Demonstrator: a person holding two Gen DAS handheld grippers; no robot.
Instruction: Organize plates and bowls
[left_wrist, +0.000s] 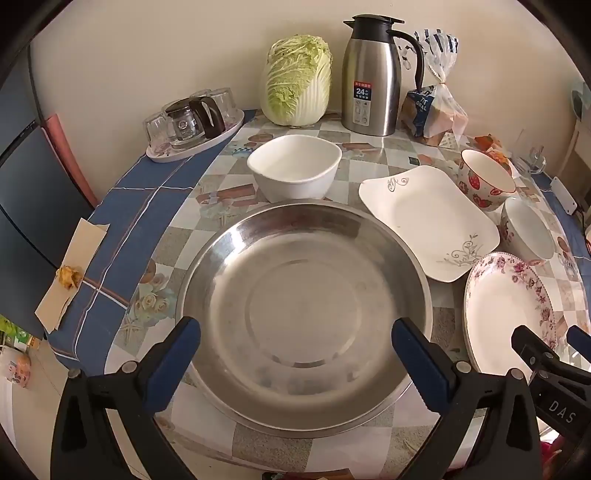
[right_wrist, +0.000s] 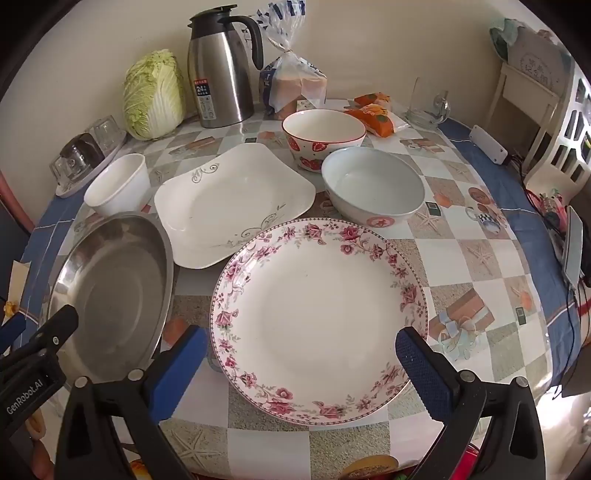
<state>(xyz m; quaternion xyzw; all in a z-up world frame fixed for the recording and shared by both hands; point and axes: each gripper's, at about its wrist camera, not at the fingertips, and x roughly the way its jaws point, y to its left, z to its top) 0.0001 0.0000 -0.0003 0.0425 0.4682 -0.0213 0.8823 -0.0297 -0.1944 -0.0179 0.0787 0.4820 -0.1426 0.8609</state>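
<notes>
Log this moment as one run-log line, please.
stage: start, nothing stacked | left gripper: open above steel basin | right gripper: open above floral plate | held: nothing

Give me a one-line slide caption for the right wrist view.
Open right gripper hovers over floral plate, with steel basin, square plate and three bowls spread around.

- counter, checked cloth
- steel basin, floral plate, square plate
- three bowls, jug, cabbage, bread bag, glass tray
</notes>
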